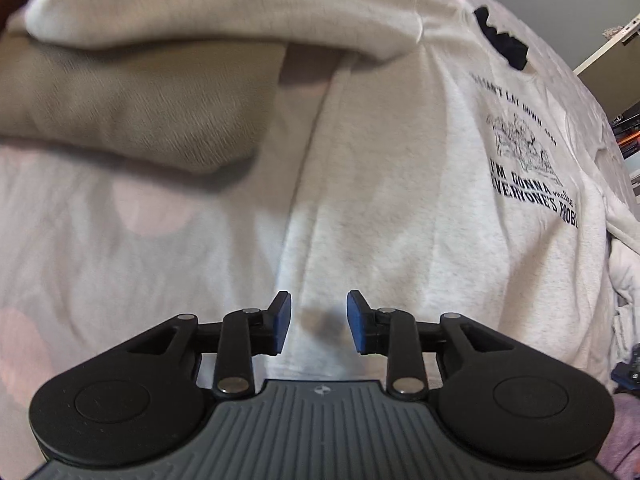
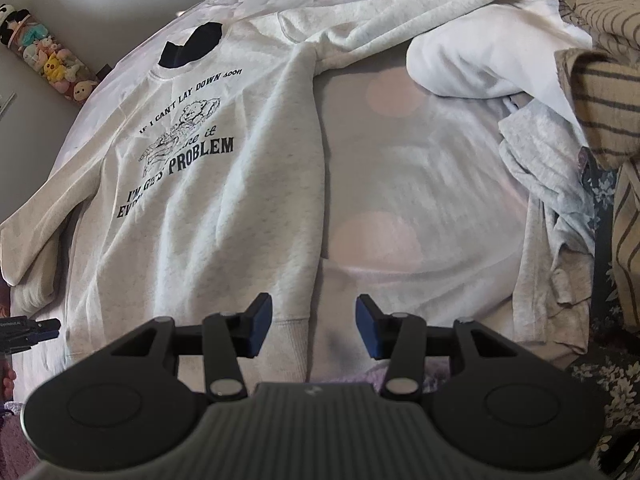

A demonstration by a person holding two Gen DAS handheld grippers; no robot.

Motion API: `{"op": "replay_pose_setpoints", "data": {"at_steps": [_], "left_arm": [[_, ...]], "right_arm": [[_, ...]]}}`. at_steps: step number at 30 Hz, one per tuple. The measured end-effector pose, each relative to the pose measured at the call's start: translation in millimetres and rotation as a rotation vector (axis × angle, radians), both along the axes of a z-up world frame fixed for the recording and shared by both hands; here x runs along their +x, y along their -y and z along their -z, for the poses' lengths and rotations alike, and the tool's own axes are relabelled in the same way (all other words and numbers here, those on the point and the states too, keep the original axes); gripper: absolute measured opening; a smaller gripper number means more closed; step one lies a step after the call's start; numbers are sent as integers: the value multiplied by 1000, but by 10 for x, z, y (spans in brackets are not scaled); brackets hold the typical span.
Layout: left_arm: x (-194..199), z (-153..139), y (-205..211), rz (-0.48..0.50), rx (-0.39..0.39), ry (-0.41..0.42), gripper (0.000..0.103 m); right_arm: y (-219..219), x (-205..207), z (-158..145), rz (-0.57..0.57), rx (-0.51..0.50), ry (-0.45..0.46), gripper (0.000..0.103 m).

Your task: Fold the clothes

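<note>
This was a bedroom in a home. Laundry lay spread over a bed (image 2: pixel 400 168) made up with a pale sheet printed with pink dots: a grey printed sweatshirt (image 2: pixel 208 200) lay flat, with a heap of other clothes (image 2: pixel 560 128) beside it. A row of small plush toys (image 2: pixel 48 64) stood along the wall, and a white shelf unit (image 1: pixel 608 44) showed at the room's edge

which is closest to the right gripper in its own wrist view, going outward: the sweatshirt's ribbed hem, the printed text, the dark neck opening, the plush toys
From the right gripper:
1. ribbed hem, right at the left fingertip
2. printed text, up and left on the chest
3. dark neck opening, past the print
4. plush toys, far left by the wall
</note>
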State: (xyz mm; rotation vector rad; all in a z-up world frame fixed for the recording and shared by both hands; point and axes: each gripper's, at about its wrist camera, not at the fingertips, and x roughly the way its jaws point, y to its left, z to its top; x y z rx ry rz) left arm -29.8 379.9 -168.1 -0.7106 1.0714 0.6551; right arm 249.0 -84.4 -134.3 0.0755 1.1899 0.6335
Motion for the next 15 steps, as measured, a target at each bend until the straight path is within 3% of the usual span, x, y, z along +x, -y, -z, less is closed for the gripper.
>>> {"op": "replay_pose_setpoints", "data": {"at_steps": [3,8,15], "left_arm": [[52,68,12,4,-12,-26,30],[139,181,33,10,-33,-70,46],[204,255,61,20,-41,-109,49]], "right_arm": [[12,4,7,12,15,-3,50],[-5,9,21,12,17,-9,50],[-7,40,60,20,38,-37,50]]}}
